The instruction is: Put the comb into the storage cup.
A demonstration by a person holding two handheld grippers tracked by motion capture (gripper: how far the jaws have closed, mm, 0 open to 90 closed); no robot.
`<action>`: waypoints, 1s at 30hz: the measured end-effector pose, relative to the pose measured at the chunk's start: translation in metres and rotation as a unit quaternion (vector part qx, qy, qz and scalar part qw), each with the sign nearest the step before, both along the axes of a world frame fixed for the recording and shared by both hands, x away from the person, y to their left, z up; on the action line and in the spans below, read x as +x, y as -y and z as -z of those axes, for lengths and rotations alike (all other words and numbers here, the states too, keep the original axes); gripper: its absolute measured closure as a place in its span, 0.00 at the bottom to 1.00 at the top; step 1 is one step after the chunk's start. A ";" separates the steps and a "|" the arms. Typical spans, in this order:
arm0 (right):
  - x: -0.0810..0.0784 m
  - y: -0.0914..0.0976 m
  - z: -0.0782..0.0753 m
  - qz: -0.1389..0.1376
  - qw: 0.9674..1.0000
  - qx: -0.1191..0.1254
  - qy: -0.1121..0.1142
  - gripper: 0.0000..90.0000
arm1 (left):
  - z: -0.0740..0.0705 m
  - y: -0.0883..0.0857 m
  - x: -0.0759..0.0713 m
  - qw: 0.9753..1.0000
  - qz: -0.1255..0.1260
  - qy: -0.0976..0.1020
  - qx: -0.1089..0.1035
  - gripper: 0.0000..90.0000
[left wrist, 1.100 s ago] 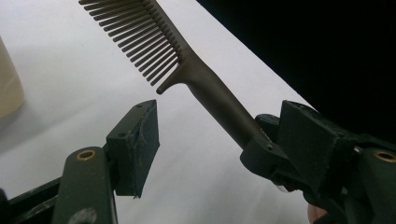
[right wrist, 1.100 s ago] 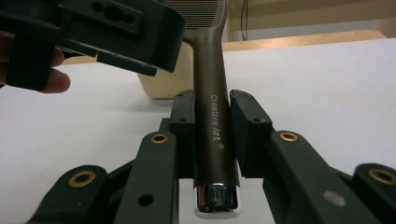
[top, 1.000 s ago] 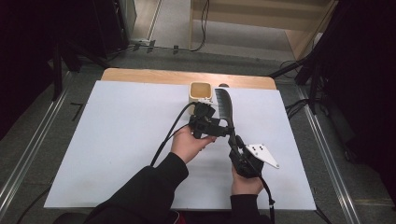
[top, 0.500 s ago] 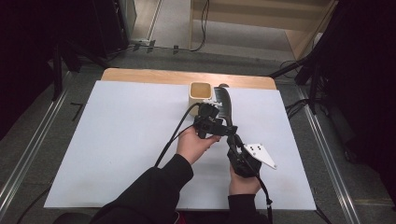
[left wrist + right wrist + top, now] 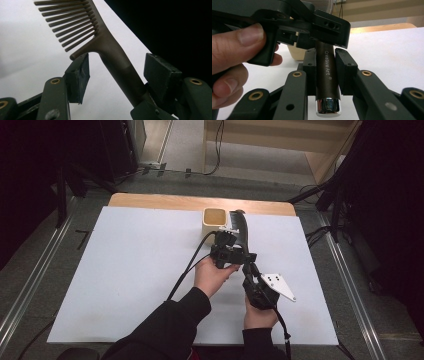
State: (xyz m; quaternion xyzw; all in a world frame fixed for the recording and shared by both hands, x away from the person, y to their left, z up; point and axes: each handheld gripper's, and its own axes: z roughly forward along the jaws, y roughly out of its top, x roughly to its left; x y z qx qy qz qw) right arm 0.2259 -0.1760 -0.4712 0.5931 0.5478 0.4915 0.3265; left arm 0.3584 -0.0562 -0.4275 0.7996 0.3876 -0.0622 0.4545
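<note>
A white sheet (image 5: pixel 125 270) covers most of a wooden table (image 5: pixel 165 201), whose bare edge shows along the far side. Grey floor (image 5: pixel 60 250) surrounds it, with metal rails (image 5: pixel 30 285) running along both sides. Beyond the table a pale wooden cabinet (image 5: pixel 280 142) stands on lighter flooring, with black cables (image 5: pixel 218 145) trailing down. Both upper corners lie in deep shadow.

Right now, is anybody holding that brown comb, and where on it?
Yes. The right gripper clamps the comb on its handle, near the shiny end cap. The left gripper has been closing around the handle below the teeth, not yet pressing it.
</note>
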 end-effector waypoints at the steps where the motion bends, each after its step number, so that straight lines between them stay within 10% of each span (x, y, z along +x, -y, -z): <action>1: 0.000 0.000 0.000 0.000 1.000 0.000 0.001 0.78 | 0.000 0.000 0.000 1.000 -0.002 0.000 0.001 0.43; 30: 0.004 -0.004 0.006 -0.006 1.000 0.003 -0.013 0.78 | 0.004 -0.008 0.005 0.998 -0.014 -0.052 -0.038 0.72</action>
